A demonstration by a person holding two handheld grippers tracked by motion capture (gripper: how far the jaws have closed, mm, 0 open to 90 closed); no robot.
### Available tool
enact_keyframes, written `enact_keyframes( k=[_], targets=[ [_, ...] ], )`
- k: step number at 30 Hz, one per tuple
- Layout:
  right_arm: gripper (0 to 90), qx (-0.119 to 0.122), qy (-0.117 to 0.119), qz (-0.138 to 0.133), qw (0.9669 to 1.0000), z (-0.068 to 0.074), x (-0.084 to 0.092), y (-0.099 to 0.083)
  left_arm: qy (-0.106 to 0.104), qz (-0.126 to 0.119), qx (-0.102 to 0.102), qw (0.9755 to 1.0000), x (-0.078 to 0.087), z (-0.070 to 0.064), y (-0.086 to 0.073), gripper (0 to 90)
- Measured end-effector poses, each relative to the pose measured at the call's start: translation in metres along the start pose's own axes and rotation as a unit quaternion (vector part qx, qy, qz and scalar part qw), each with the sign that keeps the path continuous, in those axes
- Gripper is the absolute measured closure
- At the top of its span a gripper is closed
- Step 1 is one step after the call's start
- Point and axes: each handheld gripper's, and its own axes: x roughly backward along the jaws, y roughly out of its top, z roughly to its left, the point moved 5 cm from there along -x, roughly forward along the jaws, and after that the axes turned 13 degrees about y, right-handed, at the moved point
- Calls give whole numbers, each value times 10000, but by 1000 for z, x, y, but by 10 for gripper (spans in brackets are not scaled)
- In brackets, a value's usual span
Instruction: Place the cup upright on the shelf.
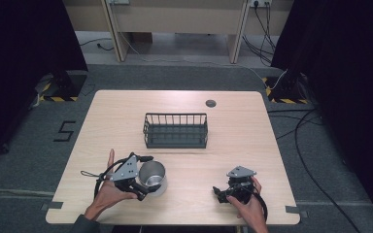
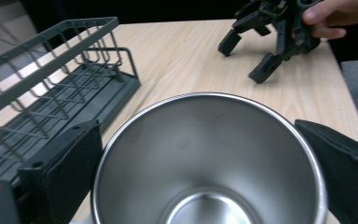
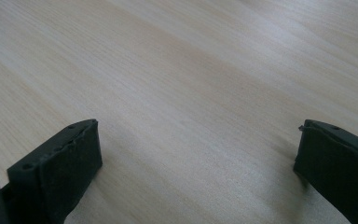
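While the left gripper point(image 1: 143, 187) is straddling the steel cup point(image 1: 152, 175), its jaws are standing wide on either side of the rim, and whether the pads are actually pressing the wall cannot be told. The cup is standing upright, mouth up, on the wooden table point(image 1: 233, 145), at about 7 o'clock from the wire dish rack point(image 1: 176, 130) and well apart from it. Judged from its thin polished wall, the cup is probably light, rigid and slippery, so a hold across the rim, or just below it where the taper narrows, is looking safest; a weak squeeze may be letting it slide upward out of the pads. The right gripper point(image 1: 222, 193) is resting low on the table at roughly 3 o'clock from the cup, jaws spread wide and holding nothing. In the left gripper view the cup's outer wall and base are cut off by the frame, and its footing on the table is hidden.
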Motion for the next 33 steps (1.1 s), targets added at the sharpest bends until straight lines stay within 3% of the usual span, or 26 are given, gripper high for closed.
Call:
enact_keyframes(
  k=[5,8,15,20,24,33],
  targets=[
    [5,2,15,8,10000,1,0,0,-175,-92,0,9998,-4,0,0,34],
    [5,32,26,10,10000,1,0,0,-339,-139,115,9993,-6,3,-2,49],
    [5,39,41,15,10000,2,-1,1,-351,-214,174,9990,-6,3,-3,54],
    [5,33,45,16,10000,2,-1,1,-107,-306,292,9990,-6,2,-4,57],
    [5,38,50,17,10000,2,-1,1,142,-213,256,9993,-7,2,-2,59],
    [5,39,49,22,10000,3,-2,1,378,-144,386,9984,-6,1,10,60]
  ],
)
